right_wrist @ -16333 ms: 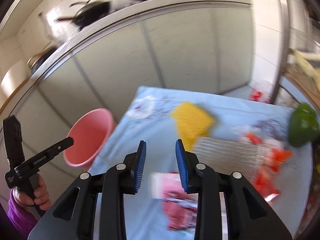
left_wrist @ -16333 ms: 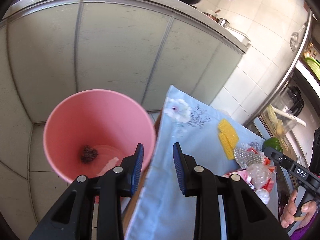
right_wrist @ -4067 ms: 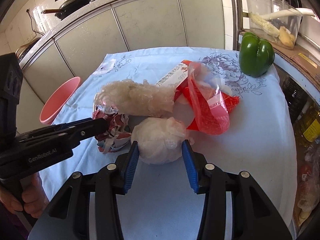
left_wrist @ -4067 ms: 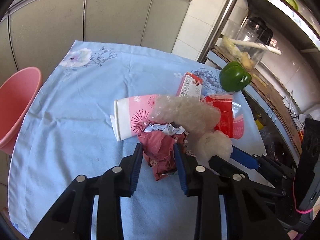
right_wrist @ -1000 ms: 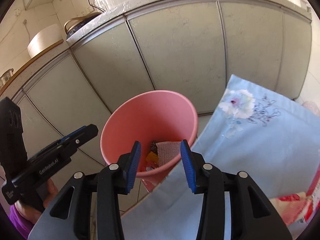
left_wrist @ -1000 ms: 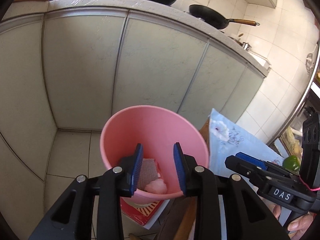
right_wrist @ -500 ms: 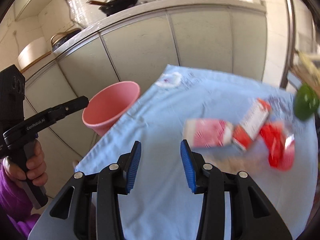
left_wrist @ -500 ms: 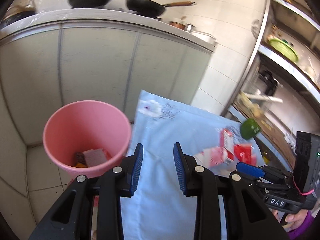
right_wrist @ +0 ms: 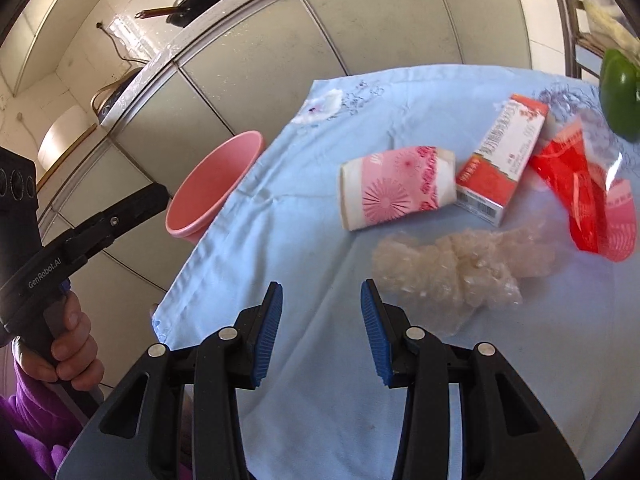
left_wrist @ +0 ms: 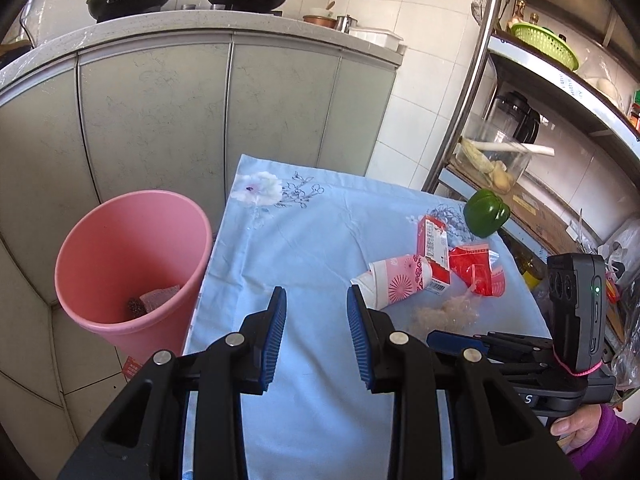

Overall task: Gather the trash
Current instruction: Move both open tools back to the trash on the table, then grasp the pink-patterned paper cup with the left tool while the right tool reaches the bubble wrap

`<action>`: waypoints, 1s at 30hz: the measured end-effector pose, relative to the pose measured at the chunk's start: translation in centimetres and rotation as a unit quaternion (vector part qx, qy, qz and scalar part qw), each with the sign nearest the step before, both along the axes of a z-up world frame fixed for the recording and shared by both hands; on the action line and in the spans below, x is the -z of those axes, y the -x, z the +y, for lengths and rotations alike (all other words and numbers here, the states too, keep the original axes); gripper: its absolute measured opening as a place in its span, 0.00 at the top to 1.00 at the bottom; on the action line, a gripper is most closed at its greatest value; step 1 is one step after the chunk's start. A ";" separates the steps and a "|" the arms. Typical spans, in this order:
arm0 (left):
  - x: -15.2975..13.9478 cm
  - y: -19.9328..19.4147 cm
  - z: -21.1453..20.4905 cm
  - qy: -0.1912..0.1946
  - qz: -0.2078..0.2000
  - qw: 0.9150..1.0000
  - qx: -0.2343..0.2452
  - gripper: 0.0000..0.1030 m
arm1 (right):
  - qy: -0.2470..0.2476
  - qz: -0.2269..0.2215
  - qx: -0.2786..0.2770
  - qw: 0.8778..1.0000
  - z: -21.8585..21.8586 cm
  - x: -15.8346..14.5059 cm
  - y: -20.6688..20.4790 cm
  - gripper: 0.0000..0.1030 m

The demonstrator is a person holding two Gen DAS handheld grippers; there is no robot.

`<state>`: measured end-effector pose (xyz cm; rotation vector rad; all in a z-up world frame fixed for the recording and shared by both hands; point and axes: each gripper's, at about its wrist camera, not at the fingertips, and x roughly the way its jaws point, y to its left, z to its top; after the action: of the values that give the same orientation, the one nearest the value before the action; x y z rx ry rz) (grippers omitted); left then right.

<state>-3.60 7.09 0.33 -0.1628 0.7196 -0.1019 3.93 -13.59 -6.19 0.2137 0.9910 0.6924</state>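
Observation:
On the light blue tablecloth lie a pink paper cup on its side, a red and white carton, a red plastic wrapper and a clump of clear bubble wrap. My right gripper is open and empty, just left of the bubble wrap. My left gripper is open and empty over the cloth's near part. The same cup, carton and bubble wrap show in the left wrist view. A pink bin with some trash inside stands on the floor left of the table.
A green bell pepper sits at the table's far right corner. Grey cabinets with pans on the counter stand behind the bin. A metal shelf rack with a blender and a basket is on the right. A hand in a purple sleeve holds the left gripper.
Both grippers have swung away from above the bin toward the table. The right one has come lower and nearer the bubble wrap. Both stay empty.

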 end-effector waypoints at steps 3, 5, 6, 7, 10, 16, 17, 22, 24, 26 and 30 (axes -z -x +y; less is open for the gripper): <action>0.3 -0.9 -0.7 0.004 0.009 1.000 0.007 0.70 | 0.005 0.009 0.020 1.000 -1.3 0.6 -0.6 0.60; 0.5 -1.6 -1.2 0.005 0.011 1.000 0.013 0.70 | 0.019 0.005 0.040 0.999 -2.3 0.8 -0.8 0.60; 0.6 -1.9 -1.5 0.005 0.013 1.000 0.017 0.70 | 0.024 0.002 0.049 0.998 -2.8 0.8 -0.9 0.60; 0.7 -2.2 -1.9 0.003 0.015 1.000 0.023 0.70 | 0.031 -0.002 0.064 0.997 -3.6 0.8 -1.0 0.60; 1.2 -3.2 -3.2 -0.003 0.022 0.999 0.040 0.70 | 0.034 -0.006 0.082 0.996 -5.8 0.6 -1.0 0.60; 1.8 -6.0 -6.3 -0.021 0.036 0.994 0.100 0.70 | 0.015 -0.027 0.089 0.996 -9.1 -0.4 0.3 0.60; 1.9 -6.4 -6.5 -0.016 0.043 0.993 0.107 0.69 | 0.012 -0.028 0.094 0.995 -9.5 -0.5 0.5 0.60; 2.2 -8.4 -7.4 -0.024 0.053 0.990 0.131 0.64 | 0.027 -0.028 0.107 0.994 -11.1 -0.8 0.6 0.60; 2.4 -9.5 -7.6 -0.032 0.056 0.987 0.145 0.63 | 0.033 -0.026 0.106 0.993 -11.3 -0.8 0.4 0.60; 2.8 -10.6 -7.5 -0.042 0.065 0.986 0.149 0.63 | 0.039 -0.021 0.109 0.993 -11.4 -0.6 0.2 0.60; 4.2 -12.8 -6.8 -0.027 0.090 0.984 0.150 0.63 | 0.050 -0.009 0.106 0.993 -11.4 -0.1 -0.3 0.60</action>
<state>9.21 0.25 -3.86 -0.0105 0.9239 -0.3586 4.27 -24.98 -6.12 0.2196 0.9675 0.4494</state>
